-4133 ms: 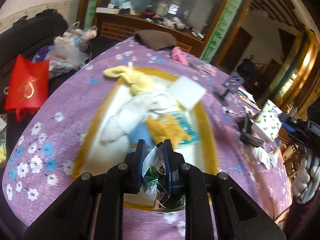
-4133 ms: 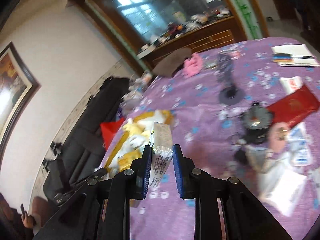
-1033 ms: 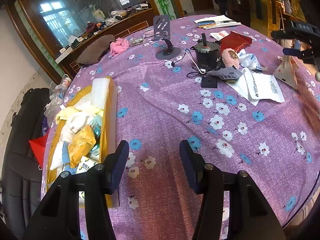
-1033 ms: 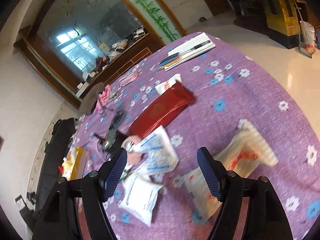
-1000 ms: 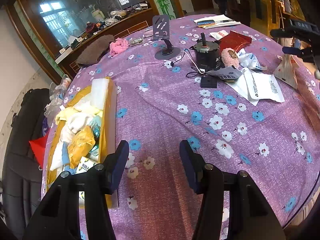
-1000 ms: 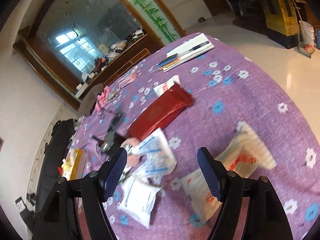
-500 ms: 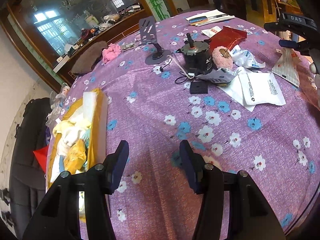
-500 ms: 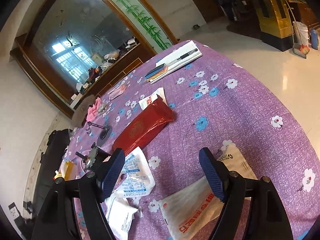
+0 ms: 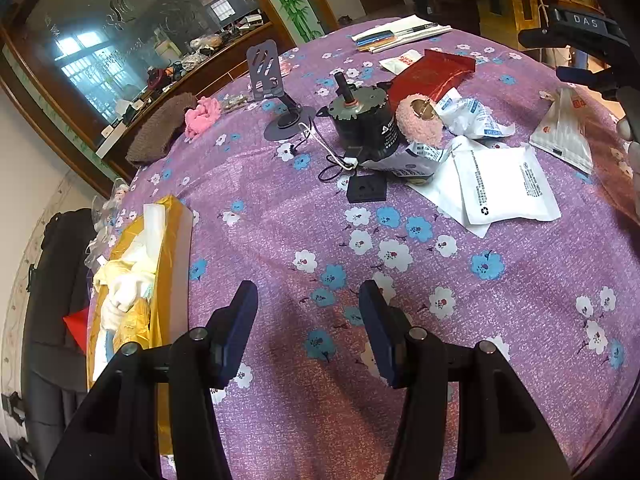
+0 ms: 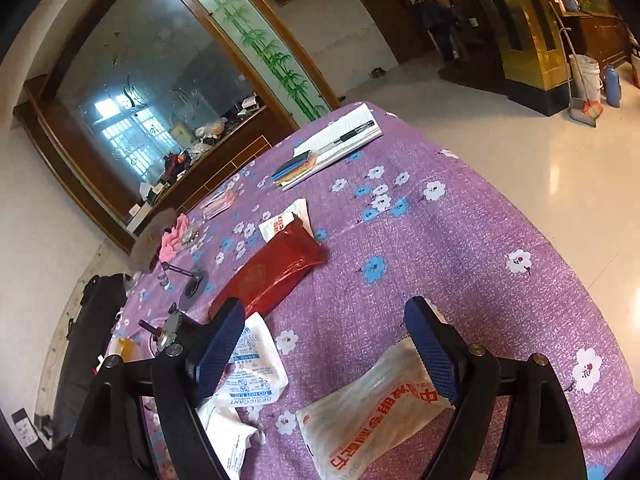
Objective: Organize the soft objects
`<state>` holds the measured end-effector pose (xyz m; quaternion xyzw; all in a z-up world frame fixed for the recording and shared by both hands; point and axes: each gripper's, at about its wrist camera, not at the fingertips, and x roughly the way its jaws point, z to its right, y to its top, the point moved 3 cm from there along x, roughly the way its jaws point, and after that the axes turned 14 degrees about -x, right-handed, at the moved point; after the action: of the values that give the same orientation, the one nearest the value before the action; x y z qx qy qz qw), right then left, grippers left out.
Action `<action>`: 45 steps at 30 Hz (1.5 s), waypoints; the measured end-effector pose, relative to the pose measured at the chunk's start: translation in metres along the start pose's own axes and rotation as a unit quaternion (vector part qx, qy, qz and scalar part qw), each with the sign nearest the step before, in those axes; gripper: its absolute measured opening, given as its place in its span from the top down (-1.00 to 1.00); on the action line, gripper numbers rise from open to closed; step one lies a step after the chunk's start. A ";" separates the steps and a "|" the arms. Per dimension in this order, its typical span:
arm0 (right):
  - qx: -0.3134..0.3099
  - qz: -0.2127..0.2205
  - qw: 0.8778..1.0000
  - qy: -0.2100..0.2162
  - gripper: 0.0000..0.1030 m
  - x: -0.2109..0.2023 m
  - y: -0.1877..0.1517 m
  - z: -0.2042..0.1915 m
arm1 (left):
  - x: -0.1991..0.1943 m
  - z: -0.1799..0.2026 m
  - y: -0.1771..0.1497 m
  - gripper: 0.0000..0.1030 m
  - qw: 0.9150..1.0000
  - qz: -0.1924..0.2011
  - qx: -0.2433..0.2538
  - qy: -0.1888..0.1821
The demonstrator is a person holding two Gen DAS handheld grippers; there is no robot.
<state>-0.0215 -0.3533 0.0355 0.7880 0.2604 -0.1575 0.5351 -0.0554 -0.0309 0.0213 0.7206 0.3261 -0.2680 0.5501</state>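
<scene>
Both hands had left the yellow tray and swung toward the loose packets. Right hand-held gripper, empty, jaws opening, hung just above the clear plastic bag, whose long axis ran diagonally toward the right pad. Left hand-held gripper stood apart and empty over bare counter, well short of the white pouch, so the right hand was nearer.

Both wrist cams look forward and down over the table from close above it, left facing mid-table with the gold tray at frame left, right facing the far edge; shared: red packet, white pouches, motor.
</scene>
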 end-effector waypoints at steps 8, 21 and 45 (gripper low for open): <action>0.004 -0.002 1.000 -0.028 -0.62 0.001 0.003 0.009 | -0.001 -0.004 0.001 0.01 1.000 0.005 -0.004 0.001; -0.030 -0.054 0.998 -0.010 -0.63 0.023 -0.004 -0.009 | -0.002 -0.006 0.001 0.01 1.000 0.010 -0.008 0.001; -0.131 -0.058 0.987 0.068 -0.62 0.028 -0.019 -0.067 | 0.001 -0.009 0.000 0.01 1.000 0.008 -0.017 0.000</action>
<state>-0.0122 -0.2786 0.0319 0.7036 0.3595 -0.0989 0.6049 -0.0545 -0.0219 0.0228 0.7136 0.3250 -0.2582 0.5644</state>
